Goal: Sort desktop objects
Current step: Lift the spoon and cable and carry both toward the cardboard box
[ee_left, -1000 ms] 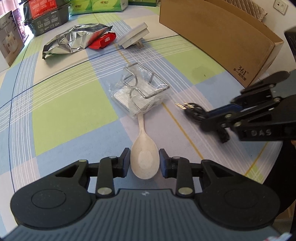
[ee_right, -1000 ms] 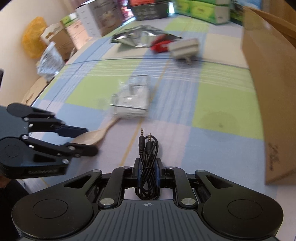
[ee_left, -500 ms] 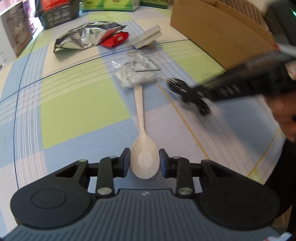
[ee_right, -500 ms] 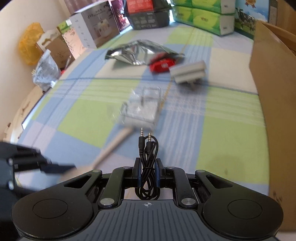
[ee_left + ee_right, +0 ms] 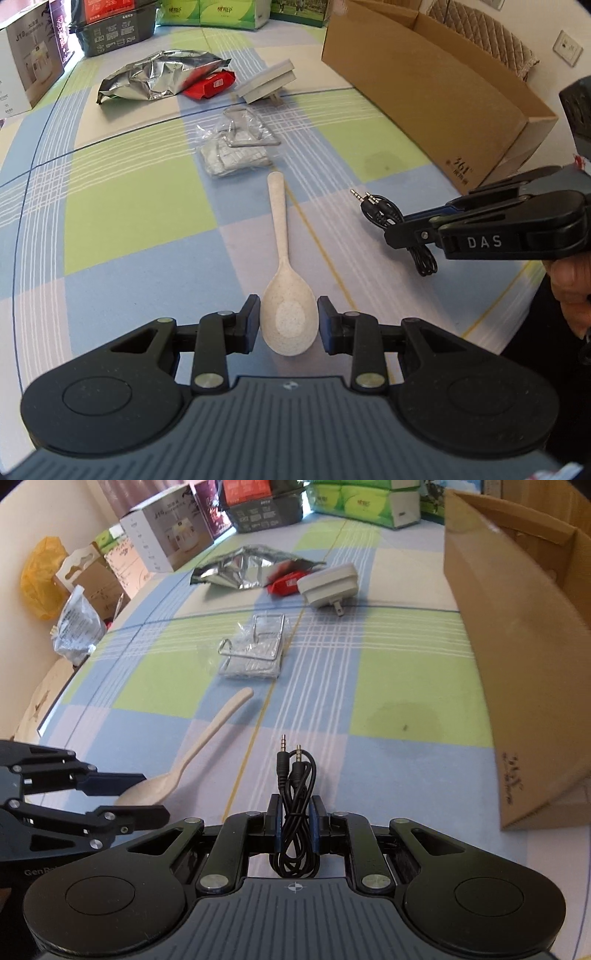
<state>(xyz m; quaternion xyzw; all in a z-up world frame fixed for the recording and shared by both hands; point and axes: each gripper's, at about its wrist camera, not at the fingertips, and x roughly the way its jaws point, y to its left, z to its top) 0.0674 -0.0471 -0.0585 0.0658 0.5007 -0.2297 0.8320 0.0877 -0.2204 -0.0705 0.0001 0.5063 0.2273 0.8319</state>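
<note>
The checked tablecloth (image 5: 140, 206) fills the room's middle, and along its right edge stands the open cardboard box (image 5: 436, 92), the likeliest home for whatever gets sorted, since both tools are loaded and it sits within easy reach. Further back lie a crumpled silver foil bag (image 5: 162, 75) with a red packet (image 5: 210, 84) touching it, a grey plug adapter (image 5: 267, 82) just beside that, and nearer the middle a clear plastic bag with a wire rack (image 5: 238, 146) inside it, all apart from the grippers.

The left gripper (image 5: 289, 324) holds a pale speckled spoon (image 5: 286, 291) by its bowl, fingers closed to the bowl's width against either side, the handle pointing away towards the wire rack. From the right wrist view the spoon looks lifted clear of the cloth, though I cannot be sure. Gripping the broad bowl rather than the thin handle gives the pads more to bear on.

The right gripper (image 5: 294, 825) has its fingers drawn narrow onto a coiled black audio cable (image 5: 294, 805), pinching the bundle at its middle so the loops stay together, both jack plugs sticking out forward.
</note>
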